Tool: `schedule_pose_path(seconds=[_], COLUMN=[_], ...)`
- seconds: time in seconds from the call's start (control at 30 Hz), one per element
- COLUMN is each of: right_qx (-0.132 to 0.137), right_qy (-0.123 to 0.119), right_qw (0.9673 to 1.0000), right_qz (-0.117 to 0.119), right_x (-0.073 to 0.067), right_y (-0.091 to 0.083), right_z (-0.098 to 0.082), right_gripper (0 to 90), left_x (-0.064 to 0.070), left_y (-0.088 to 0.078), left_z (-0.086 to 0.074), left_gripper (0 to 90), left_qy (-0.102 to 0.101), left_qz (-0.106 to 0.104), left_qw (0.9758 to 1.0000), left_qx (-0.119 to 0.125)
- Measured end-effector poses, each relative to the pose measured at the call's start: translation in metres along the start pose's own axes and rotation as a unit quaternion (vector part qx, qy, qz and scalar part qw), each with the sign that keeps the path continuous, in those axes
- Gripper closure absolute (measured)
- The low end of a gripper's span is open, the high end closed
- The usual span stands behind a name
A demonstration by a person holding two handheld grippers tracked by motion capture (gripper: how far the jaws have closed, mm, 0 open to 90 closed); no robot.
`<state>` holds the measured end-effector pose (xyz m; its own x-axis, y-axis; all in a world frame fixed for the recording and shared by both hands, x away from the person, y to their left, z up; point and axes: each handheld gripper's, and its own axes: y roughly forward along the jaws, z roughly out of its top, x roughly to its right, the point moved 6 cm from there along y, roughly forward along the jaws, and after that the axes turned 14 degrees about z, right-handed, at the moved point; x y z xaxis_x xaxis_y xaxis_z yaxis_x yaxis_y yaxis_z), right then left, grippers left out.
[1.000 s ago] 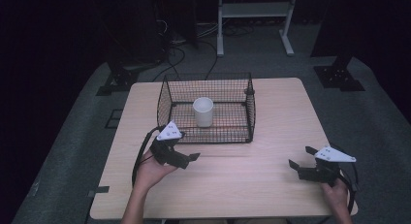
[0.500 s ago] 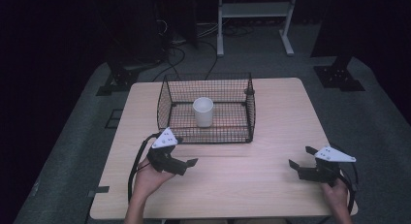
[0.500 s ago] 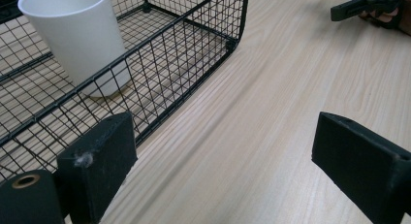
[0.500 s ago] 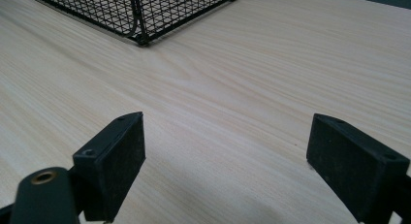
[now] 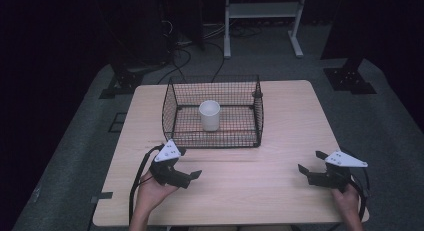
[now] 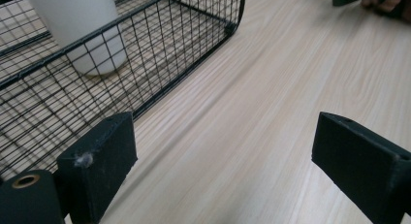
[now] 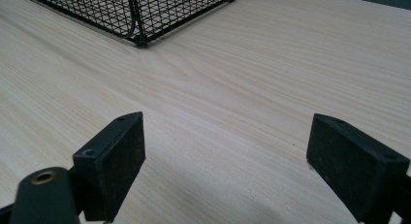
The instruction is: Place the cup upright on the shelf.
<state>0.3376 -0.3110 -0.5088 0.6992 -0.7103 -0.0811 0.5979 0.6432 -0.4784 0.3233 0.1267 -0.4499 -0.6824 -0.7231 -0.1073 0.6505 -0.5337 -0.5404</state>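
Item: white cup point(image 5: 209, 115), plain, upright, long axis vertical; stands inside the black wire basket point(image 5: 172, 111) near the middle of its floor, mouth open upward. No brand, label or writing legible on the cup, the basket or either tool.

Support: pale wood-grain counter point(image 5: 280, 116); the basket sits toward its far middle.

Left gripper point(image 5: 191, 176): held low over the near left of the counter, fingers point(image 6: 99, 161) spread wide, nothing between them. The cup lies ahead and to the left in its own view, behind the basket's near wall point(image 6: 126, 64).

Right gripper point(image 5: 309, 165): near right corner, fingers point(image 7: 112, 156) likewise parted and empty; well apart from the basket.

Judgement: the left gripper is the nearer; reaching the cup would likely mean coming in over the basket's rim, from above.
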Motion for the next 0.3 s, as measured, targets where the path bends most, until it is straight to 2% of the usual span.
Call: schedule_pose_path(seconds=[0.1,0.17,0.23,0.3], right_qx=[0.0,0.002,0.003,0.003], right_qy=[-0.001,0.0,0.001,-0.001], right_qw=[1.0,1.0,1.0,1.0], right_qz=[0.001,0.001,0.002,0.003], right_x=[-0.0001,0.0001,0.0001,-0.0001], right_y=[-0.0001,-0.0006,-0.0009,-0.0008], right_z=[0.0,0.0,0.0,0.0001], right_gripper=[13.1,13.1,13.1,13.1], left_x=[0.0006,0.0023,0.0035,0.0051], left_y=[-0.002,-0.0031,-0.004,-0.0032], left_z=[-0.0023,-0.0034,-0.0022,-0.0022], left_gripper=[8.0,8.0,8.0,7.4], left_qy=[-0.005,-0.019,-0.039,-0.037], left_qz=[-0.001,-0.018,-0.042,-0.039], left_qw=[1.0,0.9996,0.9979,0.9981], left_qx=[0.005,0.013,0.03,0.028])
